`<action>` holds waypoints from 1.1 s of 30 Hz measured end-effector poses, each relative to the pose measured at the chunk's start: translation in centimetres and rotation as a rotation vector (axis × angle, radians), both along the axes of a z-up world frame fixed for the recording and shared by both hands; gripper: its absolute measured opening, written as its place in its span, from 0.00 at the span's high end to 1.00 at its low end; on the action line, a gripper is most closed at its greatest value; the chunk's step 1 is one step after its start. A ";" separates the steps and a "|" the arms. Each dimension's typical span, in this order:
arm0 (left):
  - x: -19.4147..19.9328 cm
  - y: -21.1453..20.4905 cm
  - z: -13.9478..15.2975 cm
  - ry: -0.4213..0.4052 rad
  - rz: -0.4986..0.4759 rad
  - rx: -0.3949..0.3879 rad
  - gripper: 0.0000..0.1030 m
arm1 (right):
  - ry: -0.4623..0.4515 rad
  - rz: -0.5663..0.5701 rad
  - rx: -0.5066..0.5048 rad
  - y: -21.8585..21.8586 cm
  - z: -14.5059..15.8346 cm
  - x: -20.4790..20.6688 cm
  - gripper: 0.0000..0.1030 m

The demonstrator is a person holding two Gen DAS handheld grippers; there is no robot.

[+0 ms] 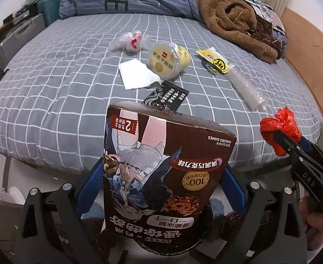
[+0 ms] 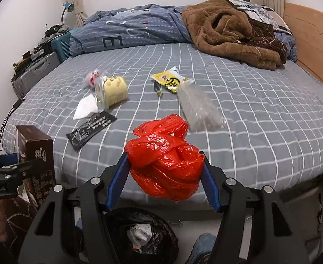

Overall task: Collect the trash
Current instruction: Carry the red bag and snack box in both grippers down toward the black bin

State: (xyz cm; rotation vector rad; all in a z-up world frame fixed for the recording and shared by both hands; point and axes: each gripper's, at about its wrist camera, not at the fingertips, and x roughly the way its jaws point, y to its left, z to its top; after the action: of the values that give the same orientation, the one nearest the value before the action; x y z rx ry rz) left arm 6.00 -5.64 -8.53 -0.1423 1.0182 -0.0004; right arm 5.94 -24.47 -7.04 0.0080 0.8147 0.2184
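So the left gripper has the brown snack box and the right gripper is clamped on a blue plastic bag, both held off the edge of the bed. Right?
Not quite: the bag is red, not blue. The right wrist view shows the right gripper shut on a crumpled red plastic bag. The rest holds: the left gripper has the brown snack box, both off the edge of the bed.
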 end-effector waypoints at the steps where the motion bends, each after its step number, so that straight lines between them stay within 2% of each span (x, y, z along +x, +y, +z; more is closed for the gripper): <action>1: -0.2 -0.1 -0.1 0.000 0.000 0.000 0.10 | 0.001 0.000 0.000 0.0 0.0 -0.2 0.42; 12: -3.4 0.6 -1.5 0.009 0.032 0.011 0.10 | 0.031 0.000 -0.018 0.4 -1.8 -4.7 0.42; 15: -4.6 0.7 -2.1 0.014 0.042 0.008 0.10 | 0.060 0.004 0.010 0.4 -2.5 -5.8 0.42; 21: -6.7 0.9 -3.4 0.022 0.066 0.022 0.10 | 0.098 0.024 -0.014 1.4 -4.2 -8.1 0.42; 33: -9.1 1.3 -6.7 0.074 0.079 -0.009 0.10 | 0.159 0.028 -0.012 2.2 -6.2 -9.8 0.43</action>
State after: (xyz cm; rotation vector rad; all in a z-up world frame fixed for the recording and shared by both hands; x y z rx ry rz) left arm -3.09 -4.34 -15.25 -0.1914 1.0864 0.0729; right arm -3.87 -22.27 -13.27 0.0032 0.9753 0.2412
